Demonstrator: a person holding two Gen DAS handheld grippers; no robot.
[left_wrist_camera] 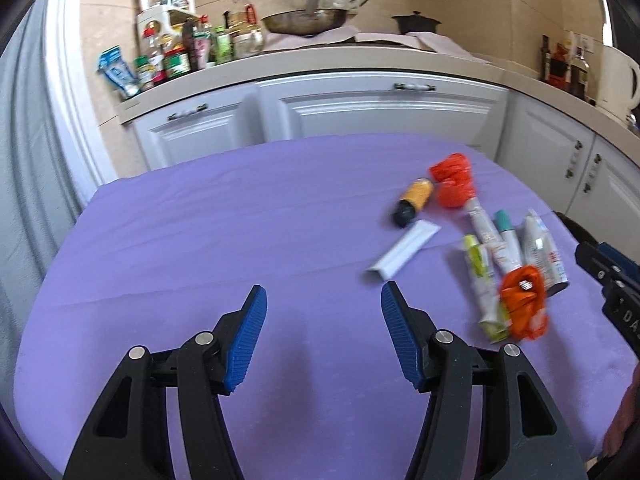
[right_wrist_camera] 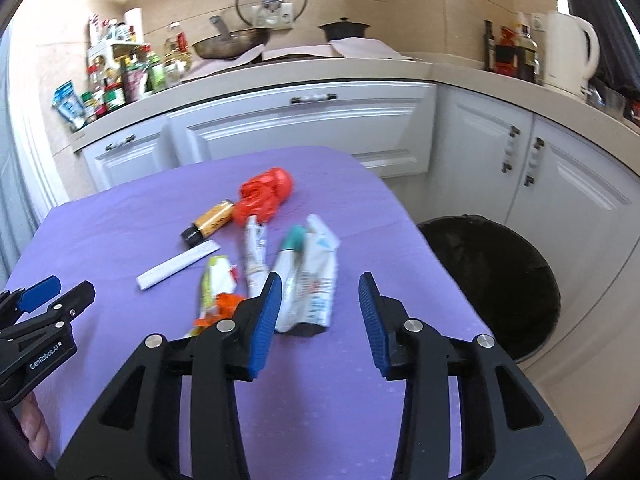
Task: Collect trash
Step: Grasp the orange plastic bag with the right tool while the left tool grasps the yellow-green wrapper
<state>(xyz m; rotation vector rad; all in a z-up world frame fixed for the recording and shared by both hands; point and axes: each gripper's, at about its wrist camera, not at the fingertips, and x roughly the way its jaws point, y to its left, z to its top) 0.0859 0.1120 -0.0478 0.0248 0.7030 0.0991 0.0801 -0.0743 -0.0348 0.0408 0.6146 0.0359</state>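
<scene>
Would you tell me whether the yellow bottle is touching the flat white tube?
Apart. The left wrist view shows purple cloth between the yellow bottle and the white tube.

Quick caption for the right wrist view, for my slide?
Open right gripper over squeezed tubes on the purple table, black bin beside it.

My left gripper (left_wrist_camera: 322,294) points forward and down, its jaws standing apart with nothing between the blue pads (left_wrist_camera: 246,340). My right gripper (right_wrist_camera: 318,282) points forward and down likewise, jaws parted and gripping nothing. In the right wrist view, my left gripper sits at the near left, my hand (right_wrist_camera: 34,428) just below it.
</scene>
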